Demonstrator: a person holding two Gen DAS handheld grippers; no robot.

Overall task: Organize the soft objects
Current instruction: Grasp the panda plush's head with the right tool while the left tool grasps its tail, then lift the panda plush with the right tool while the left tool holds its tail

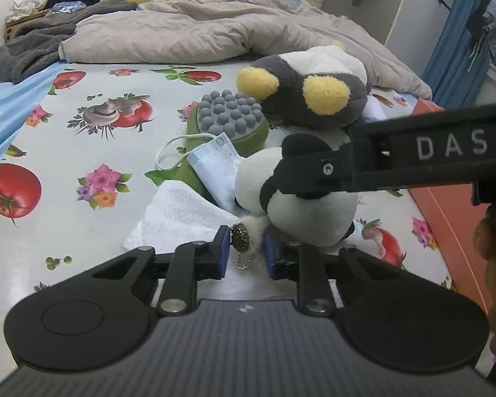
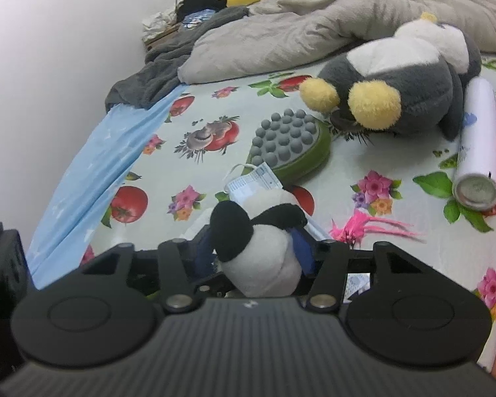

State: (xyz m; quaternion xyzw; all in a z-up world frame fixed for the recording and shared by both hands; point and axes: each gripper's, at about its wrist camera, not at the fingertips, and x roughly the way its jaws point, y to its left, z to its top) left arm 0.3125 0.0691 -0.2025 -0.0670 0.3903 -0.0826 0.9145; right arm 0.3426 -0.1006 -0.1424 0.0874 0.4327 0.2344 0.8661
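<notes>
Panda plush [image 2: 261, 248] sits pinched between the right tongs [image 2: 254, 251], blue pads pressed into its white body, held just above the bed [image 2: 406, 241]. Left wrist view shows the same panda [image 1: 301, 208] w/ the right tool clamped over its black patch from the side. Left tongs [image 1: 246, 258] are spread a bit around a small keychain ball and chain [image 1: 240, 241]; can't tell if the pads touch it.

Only the right view shows the white spray can [image 2: 477, 162] lying by the orange edge, plus pink feathers [image 2: 373, 225] near the tongs. Only the left shows the white towel [image 1: 178, 218].

Further back: face mask [image 1: 215, 165], green massager w/ grey nubs [image 1: 229, 119], then the big grey penguin plush [image 1: 314, 86] just beside it. Left side of the fruit-print sheet is open. Rumpled beige duvet [image 1: 198, 33] at the far end, white wall on the left.
</notes>
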